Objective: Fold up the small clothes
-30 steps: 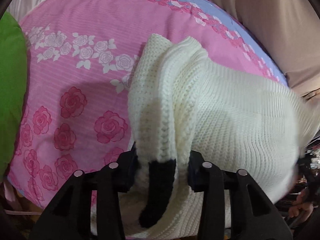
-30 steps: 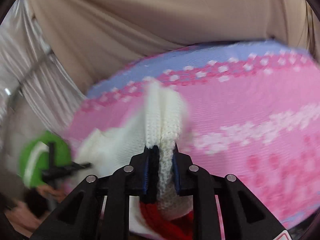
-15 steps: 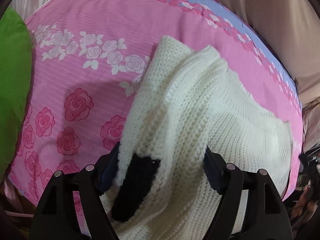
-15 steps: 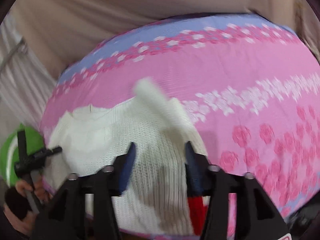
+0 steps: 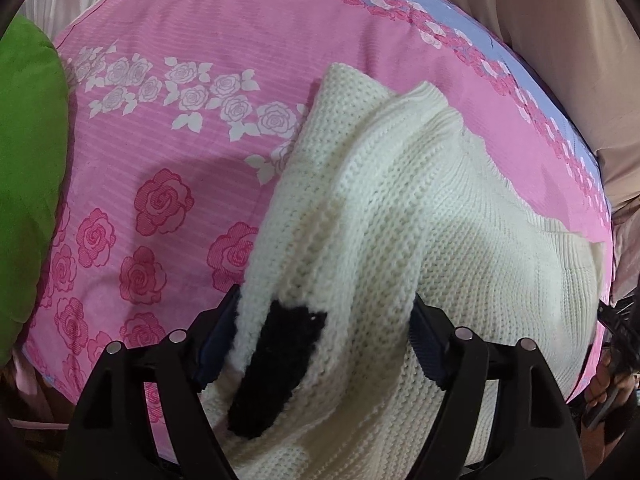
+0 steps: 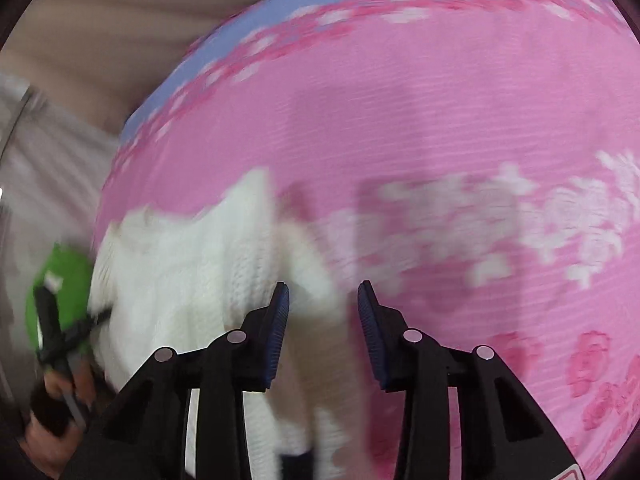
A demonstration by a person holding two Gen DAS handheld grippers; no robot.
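Now we look along our left gripper and see its two black fingers spread wide at the bottom of the frame. Between them lies a white knit sweater, and the knit brushes both blue pads, but the jaws do not pinch it. A black patch of fuzzy knit sits on the sweater, low and a bit left of the middle. The sweater is bunched and runs from the bottom middle up to the center and out to the right side. It rests on a pink sheet with roses, dark pink ones at lower left and white ones at upper left. A blue band runs along the sheet's far edge at upper right. A green cushion fills the left edge. From our right gripper the view is blurry. Its jaws stand open with a gap between the blue pads, and they hold nothing. The sweater shows at the lower left of that frame, partly under the left finger. The pink sheet fills the middle and right. At the far left edge we see the other gripper in a hand, with something green behind it.
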